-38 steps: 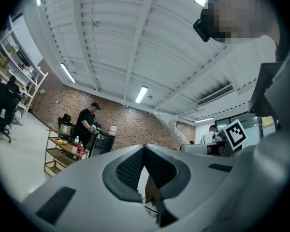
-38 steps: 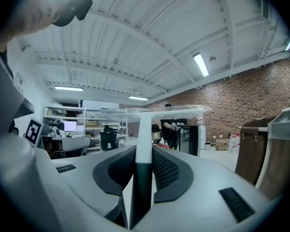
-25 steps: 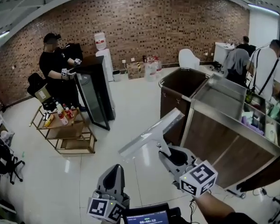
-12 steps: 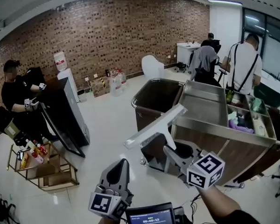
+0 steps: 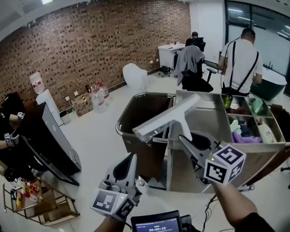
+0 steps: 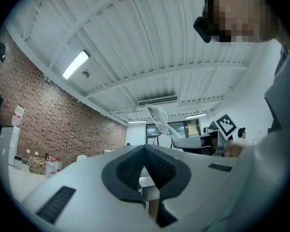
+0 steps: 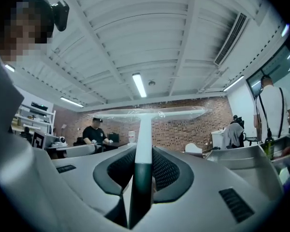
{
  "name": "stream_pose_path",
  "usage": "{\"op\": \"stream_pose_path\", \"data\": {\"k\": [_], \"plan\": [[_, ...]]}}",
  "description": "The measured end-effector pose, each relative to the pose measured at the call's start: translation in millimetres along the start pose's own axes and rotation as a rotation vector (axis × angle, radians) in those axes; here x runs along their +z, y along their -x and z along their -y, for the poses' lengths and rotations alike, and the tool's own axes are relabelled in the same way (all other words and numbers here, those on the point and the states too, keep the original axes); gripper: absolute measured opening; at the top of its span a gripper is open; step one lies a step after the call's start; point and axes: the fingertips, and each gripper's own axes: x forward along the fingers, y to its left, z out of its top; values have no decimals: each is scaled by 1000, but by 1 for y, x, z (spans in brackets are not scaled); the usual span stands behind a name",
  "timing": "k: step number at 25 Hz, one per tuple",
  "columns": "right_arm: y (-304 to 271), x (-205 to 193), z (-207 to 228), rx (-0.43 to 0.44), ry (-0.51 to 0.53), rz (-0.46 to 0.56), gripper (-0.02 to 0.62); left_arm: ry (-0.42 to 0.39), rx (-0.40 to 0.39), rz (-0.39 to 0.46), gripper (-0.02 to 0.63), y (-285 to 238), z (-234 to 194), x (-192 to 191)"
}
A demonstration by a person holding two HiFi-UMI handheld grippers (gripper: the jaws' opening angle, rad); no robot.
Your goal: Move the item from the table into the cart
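A white T-shaped squeegee wrapped in clear film is held up by its dark handle, my right gripper shut on it. Its blade hangs over the seam between the cart's brown bin and steel top tray. In the right gripper view the handle runs straight up between the pads to the blade. My left gripper is lower and to the left, short of the bin, shut with nothing in it. The squeegee also shows in the left gripper view.
The cart's right compartments hold bottles and cloths. A person in a white shirt stands behind the cart. A dark tilted cabinet and a low wooden trolley with bottles are at the left. A small screen sits at the bottom edge.
The view has swung so the cart is now central and nearer. Both grippers have risen and come up to it, the squeegee still in the right one. The cabinet slid to the left edge.
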Motion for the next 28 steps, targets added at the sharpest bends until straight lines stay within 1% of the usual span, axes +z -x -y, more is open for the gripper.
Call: {"op": "stream_pose_path", "data": {"k": [1, 3, 5, 7, 10, 12, 14, 17, 18, 20, 23, 25, 28], "plan": [[-9, 2, 20, -16, 11, 4, 64, 17, -10, 2, 0, -24, -6, -7], [-30, -2, 74, -53, 48, 5, 65, 39, -37, 6, 0, -76, -20, -20], [-66, -4, 129, -96, 78, 2, 64, 22, -79, 7, 0, -130, -43, -24], [-124, 7, 164, -147, 93, -6, 64, -5, -144, 9, 0, -184, -85, -16], [-207, 26, 204, -230, 117, -25, 64, 24, -227, 17, 0, -251, -157, -6], [-236, 28, 225, -280, 93, -23, 64, 22, -262, 6, 0, -278, -188, -8], [-267, 30, 251, -346, 60, -8, 64, -6, -308, -6, 0, -312, -224, -12], [-311, 31, 297, -426, -31, 9, 64, -18, -363, -25, 0, -372, -276, -21], [-318, 31, 312, -447, -57, 8, 66, -10, -374, -34, 0, -390, -284, -26], [-323, 31, 345, -495, -60, -14, 64, 4, -395, -48, 0, -424, -288, -34], [-333, 37, 398, -556, -42, -51, 64, 13, -427, -65, 0, -475, -284, -40], [-344, 42, 436, -581, -49, -72, 64, 20, -435, -78, 0, -513, -282, -41], [-346, 32, 503, -611, -76, -140, 64, 53, -434, -106, 0, -567, -263, -55]]}}
